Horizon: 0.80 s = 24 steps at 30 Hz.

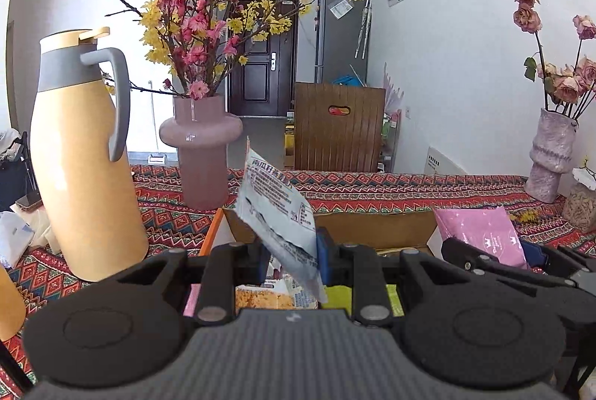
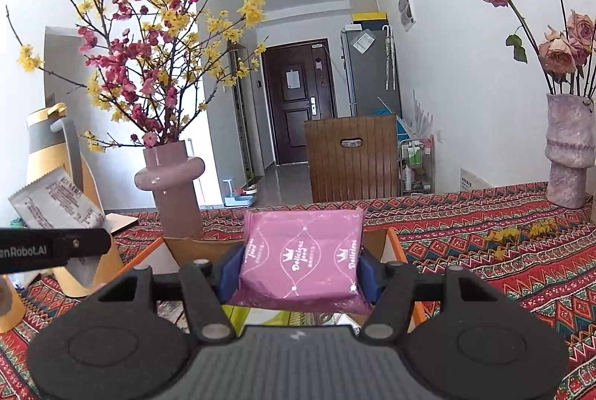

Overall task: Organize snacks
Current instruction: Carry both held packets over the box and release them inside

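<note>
Black linkage arms and ribbed housing are filling the bottom of both wrist views. Ahead of them, the left gripper (image 1: 292,260) is pinching a silver-blue snack packet (image 1: 277,210) between its blue pads (image 1: 323,256); its jaws are drawn tight together on the packet's lower edge, and the packet is sticking up and leaning to the left above the fingers. The right gripper (image 2: 300,275) is clamping a pink snack pack (image 2: 301,258) across its width, the blue fingers (image 2: 230,273) pressing on both sides, so the jaws are standing about half apart around it. From the right wrist view the left tool is showing at the left edge with the silver packet (image 2: 56,204) rising above it; from the left wrist view the pink pack (image 1: 480,232) is sitting off to the right.

Both packets are hanging over a cardboard box (image 1: 372,228) with an orange rim, which is resting on a patterned red tablecloth (image 2: 484,243). Inside the box, below the left tool, other snack packs (image 1: 275,297) are lying, one printed yellow-orange, with pink and green ones beside it.

Behind the box a mauve vase (image 1: 203,154) is holding pink and yellow blossom branches. Left of it a yellow thermos jug (image 1: 83,154) with a grey handle is standing, and at the far right a pale textured vase (image 2: 568,150) is holding dried roses
</note>
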Tool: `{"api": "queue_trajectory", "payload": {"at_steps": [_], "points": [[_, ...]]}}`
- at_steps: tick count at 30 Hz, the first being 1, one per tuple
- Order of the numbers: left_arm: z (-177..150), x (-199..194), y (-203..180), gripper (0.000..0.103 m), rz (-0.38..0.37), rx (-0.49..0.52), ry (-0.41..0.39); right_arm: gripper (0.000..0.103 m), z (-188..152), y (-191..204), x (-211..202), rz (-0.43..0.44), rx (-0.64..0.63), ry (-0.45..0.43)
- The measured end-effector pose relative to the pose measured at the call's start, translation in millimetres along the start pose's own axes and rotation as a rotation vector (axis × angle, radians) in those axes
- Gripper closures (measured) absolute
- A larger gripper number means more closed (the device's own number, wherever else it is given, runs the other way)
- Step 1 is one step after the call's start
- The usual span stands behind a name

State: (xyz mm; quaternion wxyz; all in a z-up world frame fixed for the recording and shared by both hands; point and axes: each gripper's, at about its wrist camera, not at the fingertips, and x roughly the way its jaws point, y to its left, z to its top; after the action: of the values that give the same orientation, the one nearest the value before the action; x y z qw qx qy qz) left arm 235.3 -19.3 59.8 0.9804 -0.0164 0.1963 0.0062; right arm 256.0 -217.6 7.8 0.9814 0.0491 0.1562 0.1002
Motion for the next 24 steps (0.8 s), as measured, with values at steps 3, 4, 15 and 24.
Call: {"api": "queue_trajectory", "payload": {"at_steps": [3, 4, 15, 24], "points": [[-7, 13, 1, 0.077, 0.022, -0.014, 0.002, 0.042, -5, -2, 6, -0.006, 0.006, 0.008], [-10, 16, 1, 0.077, 0.03, -0.011, -0.003, 0.042, -7, -3, 7, -0.011, 0.009, 0.011], [-24, 34, 5, 0.077, 0.042, 0.003, 0.032, 0.042, -17, 3, 21, -0.02, -0.012, 0.058], [-25, 26, 9, 0.042, 0.034, -0.019, -0.02, 0.033, -19, 2, 16, -0.022, -0.004, 0.053]]}}
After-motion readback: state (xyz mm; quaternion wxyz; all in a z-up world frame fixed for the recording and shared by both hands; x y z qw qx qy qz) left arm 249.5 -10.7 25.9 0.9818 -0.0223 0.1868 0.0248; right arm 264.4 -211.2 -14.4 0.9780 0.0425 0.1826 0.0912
